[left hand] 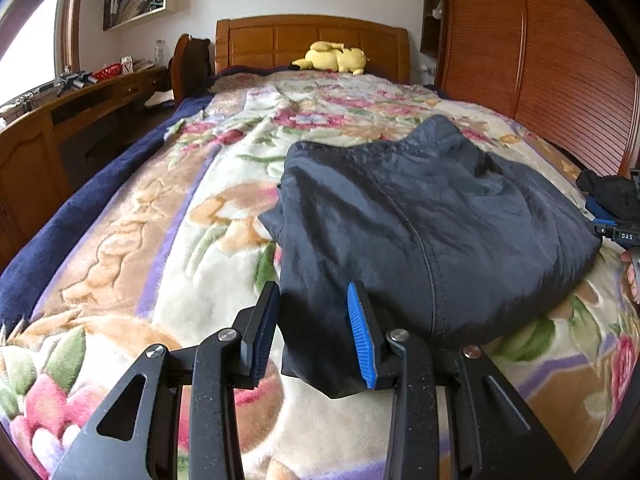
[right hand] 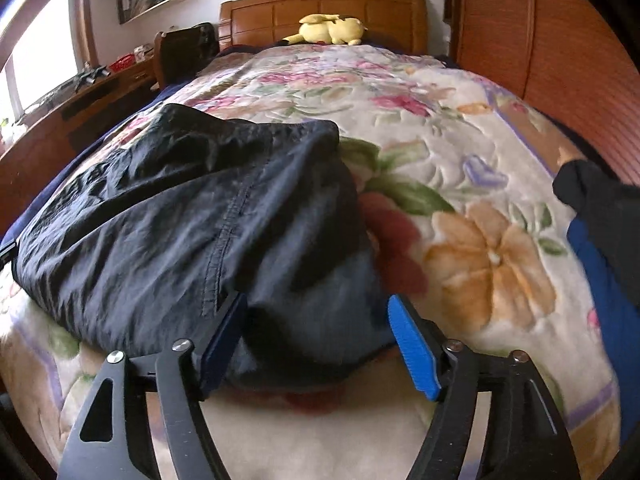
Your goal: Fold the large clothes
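A dark navy garment [left hand: 420, 216] lies folded in a thick bundle on the floral blanket [left hand: 160, 240] of a bed. My left gripper [left hand: 314, 294] hovers at its near left corner. The fingers stand a little apart with the corner lying between them, and the pads do not visibly pinch it. In the right wrist view the same garment [right hand: 180, 216] fills the left half. My right gripper [right hand: 316, 304] is open wide over its near right end. The dark cloth sits loose between the blue pads [right hand: 412, 348].
A yellow plush toy [left hand: 334, 58] rests by the wooden headboard [left hand: 312, 38]. A wooden desk [left hand: 60, 120] runs along the left of the bed and a slatted wooden wardrobe [left hand: 540, 60] along the right. A person's black sleeve [right hand: 592, 192] reaches in at the right edge.
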Demonstrator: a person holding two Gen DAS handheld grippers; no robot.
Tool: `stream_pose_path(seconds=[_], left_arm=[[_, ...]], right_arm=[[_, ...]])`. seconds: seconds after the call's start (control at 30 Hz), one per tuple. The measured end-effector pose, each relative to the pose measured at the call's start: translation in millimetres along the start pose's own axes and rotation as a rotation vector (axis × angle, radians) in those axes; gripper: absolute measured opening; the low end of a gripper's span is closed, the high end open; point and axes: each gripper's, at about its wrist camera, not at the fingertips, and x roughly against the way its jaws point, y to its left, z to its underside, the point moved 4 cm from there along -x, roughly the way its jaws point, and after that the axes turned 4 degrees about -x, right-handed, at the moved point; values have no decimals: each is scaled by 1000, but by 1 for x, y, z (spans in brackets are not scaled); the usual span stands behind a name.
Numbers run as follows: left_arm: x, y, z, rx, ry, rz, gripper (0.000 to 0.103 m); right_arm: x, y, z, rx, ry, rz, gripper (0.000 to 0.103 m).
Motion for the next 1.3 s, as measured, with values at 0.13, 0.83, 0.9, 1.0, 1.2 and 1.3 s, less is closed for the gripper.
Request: stream_pose_path(seconds=[0.13, 0.83, 0.9, 1.0, 1.2, 1.3], left_arm=[[-6, -4, 6, -22, 25, -21, 36], [-28, -11, 19, -46, 128, -31, 37], [-28, -14, 18, -64, 127, -56, 37], [-27, -19, 19, -91, 126, -84, 37], [-17, -18, 18, -73, 89, -45, 12], [0, -17, 16, -54, 41, -46, 7]], right_arm=[[-13, 1, 4, -41, 37, -33, 81], [-38, 4, 20, -33, 41, -98, 80], [-37, 10, 22, -13, 41, -113, 69], [-36, 17, 24, 22, 47, -142, 55], [-30, 22, 25, 54, 27, -163, 30], [-21, 20, 25, 50, 4, -179, 22]])
